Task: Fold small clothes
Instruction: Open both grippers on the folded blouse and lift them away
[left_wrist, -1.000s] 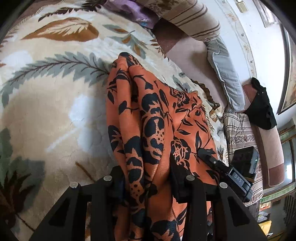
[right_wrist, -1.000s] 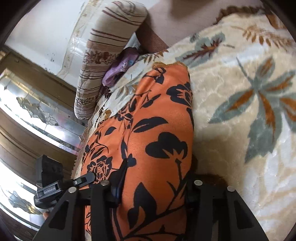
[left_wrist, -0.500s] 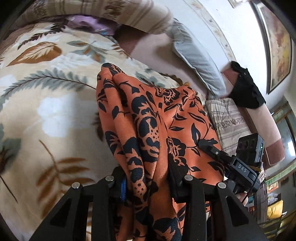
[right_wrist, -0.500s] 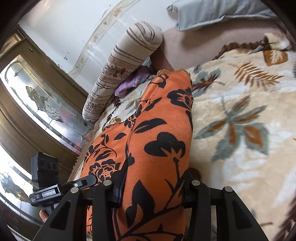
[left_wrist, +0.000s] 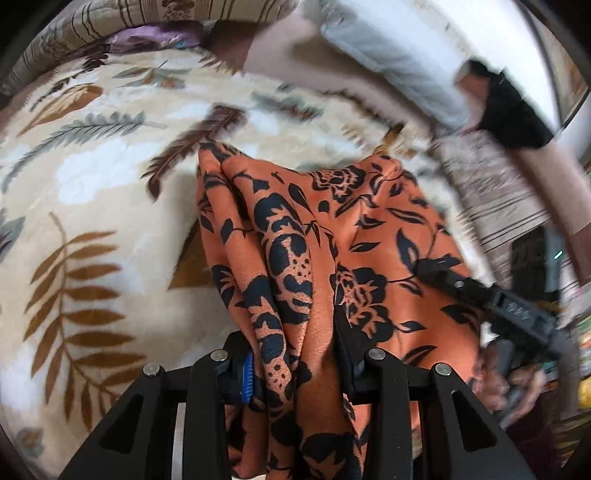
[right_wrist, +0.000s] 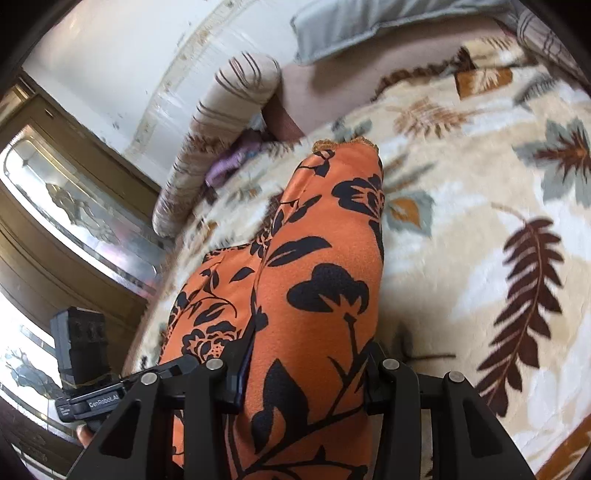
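An orange garment with black flowers hangs stretched between both grippers above a cream leaf-patterned blanket. My left gripper is shut on a bunched fold of it at the bottom of the left wrist view. The other gripper shows at the right there, clamped on the cloth's far side. In the right wrist view my right gripper is shut on the orange garment, whose free end trails down onto the blanket. The left gripper appears at the lower left there.
A striped bolster and purple cloth lie at the bed's far end by the white wall. A grey pillow, a black garment and a striped cushion sit along the brown bed edge. A glass-panelled wooden door stands left.
Both grippers have travelled across the bed with the garment held between them, and it now lies over a different part of the blanket. The left wrist has rolled. Grips unchanged.
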